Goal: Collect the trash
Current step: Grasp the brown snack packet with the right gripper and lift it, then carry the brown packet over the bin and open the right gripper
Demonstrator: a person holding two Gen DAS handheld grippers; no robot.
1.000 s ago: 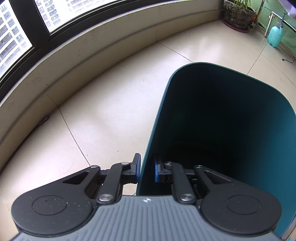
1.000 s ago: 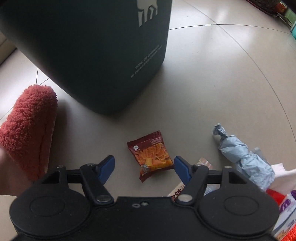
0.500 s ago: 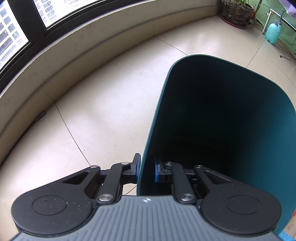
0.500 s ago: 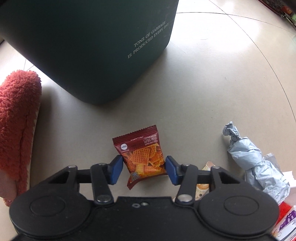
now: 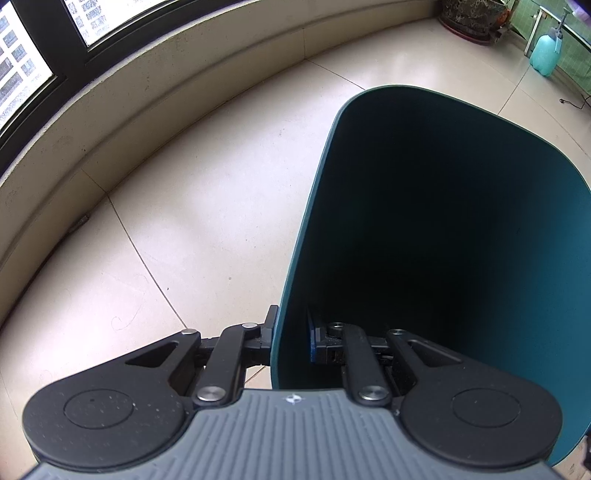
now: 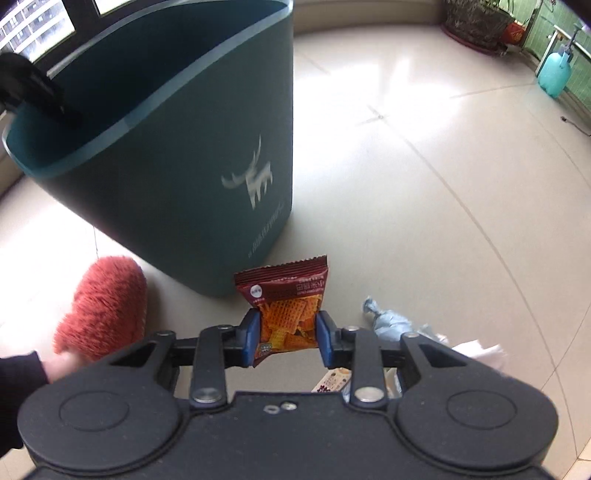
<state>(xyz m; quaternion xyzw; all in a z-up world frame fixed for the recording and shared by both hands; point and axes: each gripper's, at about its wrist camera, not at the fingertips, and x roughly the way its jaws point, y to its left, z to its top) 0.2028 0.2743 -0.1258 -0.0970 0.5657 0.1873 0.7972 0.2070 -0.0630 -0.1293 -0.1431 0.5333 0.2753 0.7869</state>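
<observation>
snack packet (image 6: 286, 314) upright between closing right tongs (image 6: 287, 334).

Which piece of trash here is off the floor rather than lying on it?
The red snack packet, pinched between the right gripper's closing jaws. The crumpled grey wrapper and white paper lie on the tiles.

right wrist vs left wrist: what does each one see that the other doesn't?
Right wrist only: the right hand-held gripper, its jaws closing on a snack packet; a red slipper, crumpled grey paper and the deer print on the bin's outside.

Left wrist only: the left hand-held gripper clamped on the bin wall, the dark inside of the bin, and the window ledge.

Both: the teal bin, the tiled floor, the plant pot and the pale blue sprayer.
</observation>
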